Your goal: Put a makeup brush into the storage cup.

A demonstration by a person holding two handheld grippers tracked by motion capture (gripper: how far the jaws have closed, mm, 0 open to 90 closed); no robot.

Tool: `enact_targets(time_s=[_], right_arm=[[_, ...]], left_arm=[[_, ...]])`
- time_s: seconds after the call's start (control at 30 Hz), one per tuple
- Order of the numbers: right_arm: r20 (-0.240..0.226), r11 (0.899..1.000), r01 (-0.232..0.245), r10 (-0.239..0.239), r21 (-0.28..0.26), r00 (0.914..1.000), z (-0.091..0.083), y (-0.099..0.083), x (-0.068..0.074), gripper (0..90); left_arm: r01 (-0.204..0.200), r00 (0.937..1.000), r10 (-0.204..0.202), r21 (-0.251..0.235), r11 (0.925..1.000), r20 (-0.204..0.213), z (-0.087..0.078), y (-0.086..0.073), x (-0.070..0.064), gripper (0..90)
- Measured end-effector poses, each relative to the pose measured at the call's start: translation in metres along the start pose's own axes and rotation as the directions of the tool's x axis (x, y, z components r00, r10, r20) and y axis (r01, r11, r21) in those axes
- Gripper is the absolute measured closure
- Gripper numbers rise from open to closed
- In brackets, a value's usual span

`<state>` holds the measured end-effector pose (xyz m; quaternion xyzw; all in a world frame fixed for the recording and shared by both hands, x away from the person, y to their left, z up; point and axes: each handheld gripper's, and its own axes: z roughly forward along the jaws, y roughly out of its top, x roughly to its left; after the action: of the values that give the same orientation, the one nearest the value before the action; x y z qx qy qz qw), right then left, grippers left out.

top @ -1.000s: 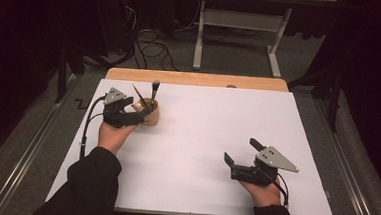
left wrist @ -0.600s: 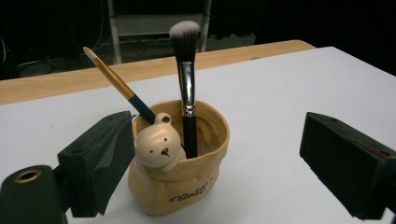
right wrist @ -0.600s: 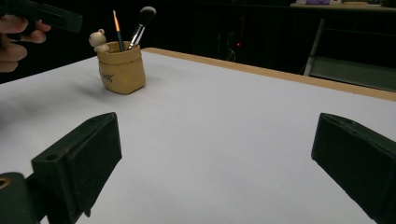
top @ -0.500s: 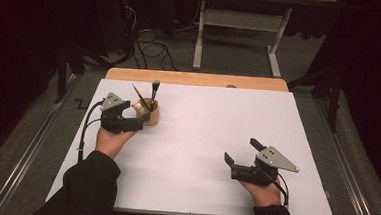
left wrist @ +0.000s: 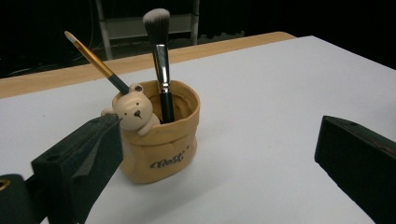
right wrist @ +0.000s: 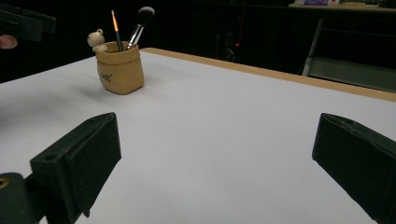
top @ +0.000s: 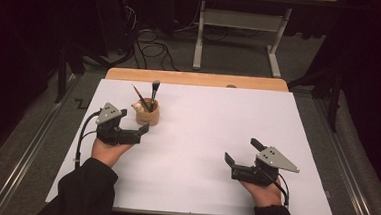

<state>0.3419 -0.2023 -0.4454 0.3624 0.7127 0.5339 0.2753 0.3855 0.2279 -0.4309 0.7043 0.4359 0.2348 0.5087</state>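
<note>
White sheeting covers the table [top: 200, 153], and nearest the person the right gripper [top: 243, 156] rests on it with jaws spread wide and empty, well apart from the work. Farther in, the left gripper [top: 139, 130] sits just short of the tan bear-faced cup [top: 147, 112], jaws wide and holding nothing, so both the thin paintbrush [left wrist: 93, 60] and the makeup brush [left wrist: 160, 56] seem stowed, with nothing left lying loose. Brush ends vanish inside the cup, and the dark room beyond is hard to read.

Matt tan pot [left wrist: 161, 140], shiny metal-ferruled brush [left wrist: 161, 60], smooth white table [top: 216, 139]
</note>
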Motion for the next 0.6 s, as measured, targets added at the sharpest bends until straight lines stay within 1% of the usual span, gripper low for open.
enact_targets(time_s=[0.13, 0.27, 0.4, 0.5, 0.57, 0.6], right_arm=[[0.001, 1.0, -0.002, 0.002, 0.001, 1.0, 0.0, 0.0, 0.0, 1.0], [0.004, 1.0, -0.003, 0.003, -0.002, 1.0, -0.001, 0.001, 0.0, 0.7], [0.008, 1.0, 0.002, -0.002, -0.004, 1.0, -0.002, 0.001, -0.001, 0.3], [0.01, 1.0, 0.001, 0.0, -0.005, 1.0, -0.003, 0.002, -0.001, 0.2], [0.011, 1.0, 0.001, -0.001, -0.007, 0.9999, -0.004, 0.002, -0.002, 0.2], [0.012, 1.0, 0.002, -0.002, -0.007, 0.9999, -0.004, 0.002, -0.002, 0.2]], left_arm=[[-0.011, 0.9999, 0.011, -0.006, 0.9999, 0.002, -0.01, -0.009, -0.006, 0.4], [-0.016, 0.9999, 0.016, -0.003, 0.9999, 0.003, -0.018, -0.017, -0.01, 0.2], [-0.03, 0.9995, 0.03, 0.002, 0.9995, 0.01, -0.027, -0.028, -0.015, 0.1], [-0.043, 0.9986, 0.043, 0.002, 0.9991, 0.031, -0.034, -0.035, -0.02, 0.2], [-0.026, 0.9981, 0.026, -0.005, 0.9997, 0.056, -0.038, -0.037, -0.021, 0.2], [-0.031, 0.9974, 0.032, -0.013, 0.9994, 0.064, -0.041, -0.038, -0.023, 0.2]])
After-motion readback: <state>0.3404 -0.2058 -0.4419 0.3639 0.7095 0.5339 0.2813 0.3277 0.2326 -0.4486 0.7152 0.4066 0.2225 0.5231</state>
